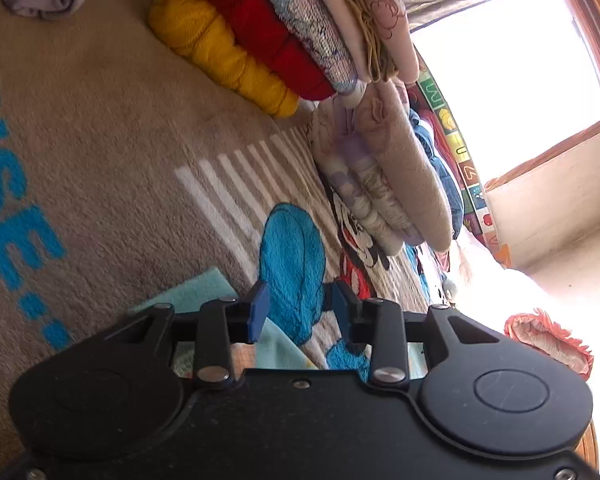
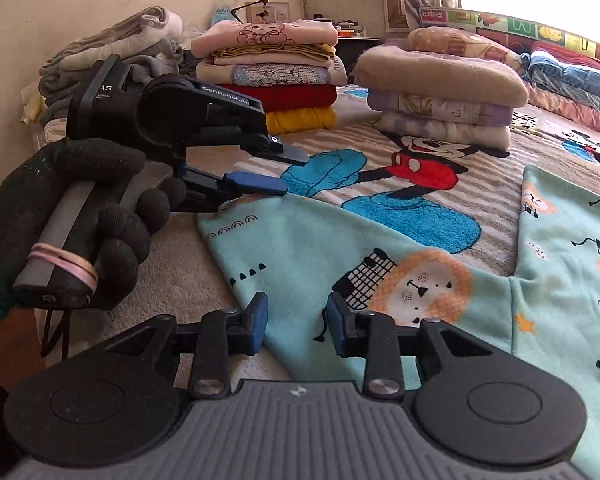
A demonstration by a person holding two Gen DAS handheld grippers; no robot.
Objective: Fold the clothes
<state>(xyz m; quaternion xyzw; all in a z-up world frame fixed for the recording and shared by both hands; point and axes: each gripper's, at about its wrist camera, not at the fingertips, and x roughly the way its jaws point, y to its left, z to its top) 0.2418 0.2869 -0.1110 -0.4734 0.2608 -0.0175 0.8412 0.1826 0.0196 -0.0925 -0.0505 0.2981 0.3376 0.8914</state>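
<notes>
A mint-green garment (image 2: 380,264) with lion prints lies spread flat on the Mickey Mouse blanket (image 2: 416,168). My right gripper (image 2: 296,322) hovers over its near edge. Its jaws stand apart, with cloth below them but nothing pinched. At the left a black-gloved hand (image 2: 80,208) holds my left gripper (image 2: 288,172) just above the garment's far left corner, open and empty. In the left wrist view my left gripper (image 1: 300,308) shows blue pads spread apart over the blanket, and a strip of the mint garment (image 1: 204,288) lies under it.
Two stacks of folded clothes stand behind the garment: one topped in pink (image 2: 276,76), one in beige (image 2: 440,92). A grey unfolded heap (image 2: 112,56) sits at the back left. A pink frilly piece (image 1: 548,340) lies near the bed's edge, below a bright window (image 1: 500,60).
</notes>
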